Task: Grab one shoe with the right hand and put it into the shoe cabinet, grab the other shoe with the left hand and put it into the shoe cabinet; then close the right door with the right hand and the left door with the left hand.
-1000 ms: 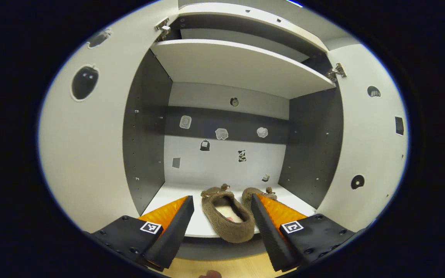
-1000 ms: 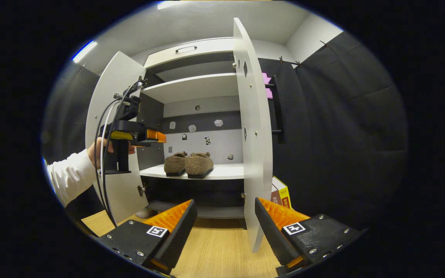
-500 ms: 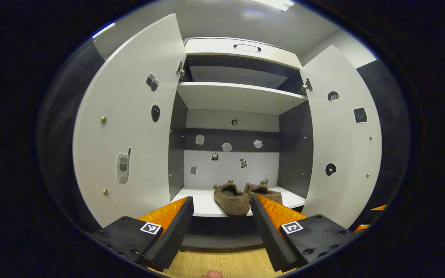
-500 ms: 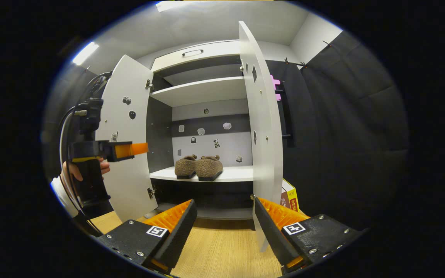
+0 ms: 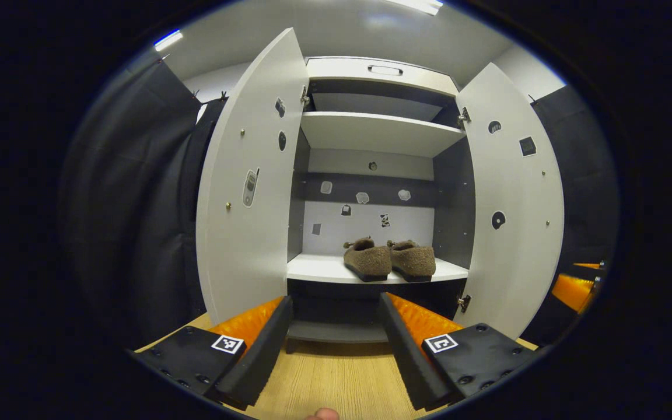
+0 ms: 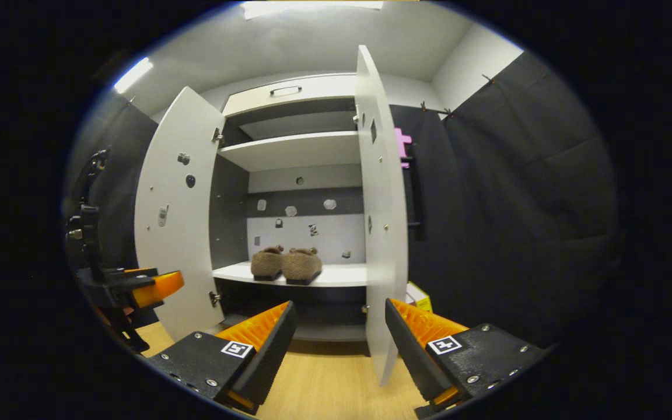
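Both fuzzy brown slip-on shoes (image 5: 389,261) sit side by side, touching, on white lower shelf (image 5: 324,269) of white-and-grey shoe cabinet (image 5: 380,87): placing stage looks done.

Left white door (image 5: 251,192) and right white door (image 5: 514,204) both stand wide open: closing not yet begun.

Left gripper (image 5: 334,341): jaws spread, empty, well apart from cabinet, over pale wood floor (image 5: 336,379).

Right gripper (image 6: 339,347): jaws spread, empty, near lower edge of right door.

Remaining: right door first, then left.
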The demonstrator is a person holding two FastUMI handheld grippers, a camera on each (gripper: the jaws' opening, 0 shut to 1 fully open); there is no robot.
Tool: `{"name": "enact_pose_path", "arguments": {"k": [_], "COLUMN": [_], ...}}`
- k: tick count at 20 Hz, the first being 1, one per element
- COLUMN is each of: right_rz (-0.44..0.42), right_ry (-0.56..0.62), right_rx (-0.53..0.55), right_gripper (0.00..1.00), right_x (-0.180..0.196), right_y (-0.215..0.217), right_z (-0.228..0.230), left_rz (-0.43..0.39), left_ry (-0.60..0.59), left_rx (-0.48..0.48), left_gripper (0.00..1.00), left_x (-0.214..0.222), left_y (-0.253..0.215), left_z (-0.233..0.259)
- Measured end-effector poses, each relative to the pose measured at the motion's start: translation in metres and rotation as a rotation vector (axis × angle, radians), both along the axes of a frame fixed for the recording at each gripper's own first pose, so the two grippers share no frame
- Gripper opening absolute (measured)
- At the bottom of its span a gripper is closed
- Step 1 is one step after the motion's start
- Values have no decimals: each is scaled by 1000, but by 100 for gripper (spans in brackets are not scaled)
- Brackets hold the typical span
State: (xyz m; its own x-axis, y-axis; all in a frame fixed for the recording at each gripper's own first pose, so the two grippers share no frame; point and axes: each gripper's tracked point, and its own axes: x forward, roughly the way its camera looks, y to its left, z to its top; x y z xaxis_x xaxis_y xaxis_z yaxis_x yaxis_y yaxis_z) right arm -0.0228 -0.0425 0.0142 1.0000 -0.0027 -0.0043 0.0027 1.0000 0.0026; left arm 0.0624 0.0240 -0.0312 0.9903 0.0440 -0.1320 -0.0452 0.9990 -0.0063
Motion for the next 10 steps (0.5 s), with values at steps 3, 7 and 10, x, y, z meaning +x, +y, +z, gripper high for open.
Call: {"name": "enact_pose_path", "arguments": {"k": [3, 7, 10], "right_rz": [-95, -229, -248], "right_ry": [-33, -94, -91], "right_rx": [-8, -49, -62], "right_gripper": [93, 89, 93], "right_x": [5, 19, 43], "right_y": [-52, -122, -146], "right_z": [27, 79, 104], "left_rz": [31, 20, 34], "left_ry": [18, 11, -2], "left_rx": [11, -7, 19], "left_gripper": [99, 96, 97], "left_x": [-13, -23, -27], "left_y": [8, 7, 13], "left_z": [-12, -12, -7]}}
